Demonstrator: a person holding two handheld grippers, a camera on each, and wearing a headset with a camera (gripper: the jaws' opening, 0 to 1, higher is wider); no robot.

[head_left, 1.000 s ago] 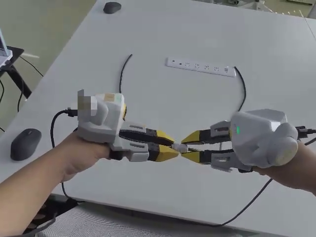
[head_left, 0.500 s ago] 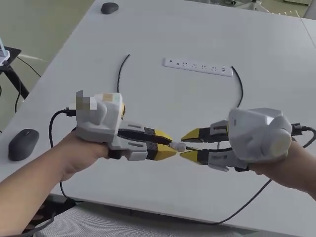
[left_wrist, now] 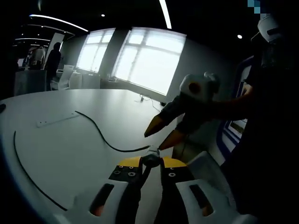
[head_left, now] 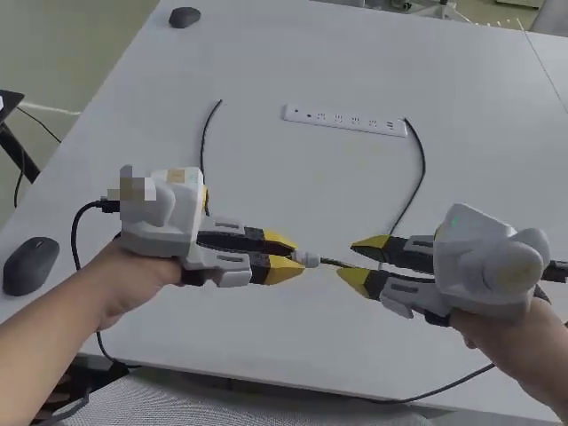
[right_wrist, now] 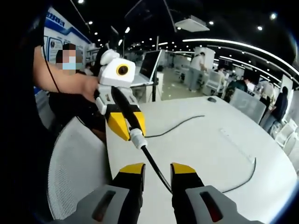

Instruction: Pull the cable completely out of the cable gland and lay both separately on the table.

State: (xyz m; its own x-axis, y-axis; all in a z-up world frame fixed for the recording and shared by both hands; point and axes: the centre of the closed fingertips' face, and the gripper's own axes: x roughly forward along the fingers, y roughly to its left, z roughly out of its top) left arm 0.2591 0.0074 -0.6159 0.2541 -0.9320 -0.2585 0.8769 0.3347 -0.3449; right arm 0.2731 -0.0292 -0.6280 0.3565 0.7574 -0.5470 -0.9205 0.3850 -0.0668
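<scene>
My left gripper (head_left: 300,257) is shut on the small white cable gland (head_left: 307,260), held above the table's near part. A thin black cable (head_left: 330,264) comes out of the gland and runs between the jaws of my right gripper (head_left: 346,259), whose jaws stand apart around it. In the right gripper view the cable (right_wrist: 152,161) slants from the gland (right_wrist: 137,138) down into my right gripper (right_wrist: 158,169), with a gap showing beside it. The left gripper view has the gland (left_wrist: 150,158) pinched at my left gripper (left_wrist: 150,164), and the right gripper (left_wrist: 153,141) just beyond.
A white power strip (head_left: 349,121) lies mid-table. A black cable (head_left: 417,173) curves from its right end toward my right gripper. Another black cable (head_left: 204,146) lies at the left. Two dark mice (head_left: 27,264) (head_left: 184,16) sit near the table's left side. The front edge (head_left: 293,377) is close below.
The two grippers have drawn apart: the right one has backed away from the gland, and a longer stretch of black cable shows between them. The head camera has shifted a little.
</scene>
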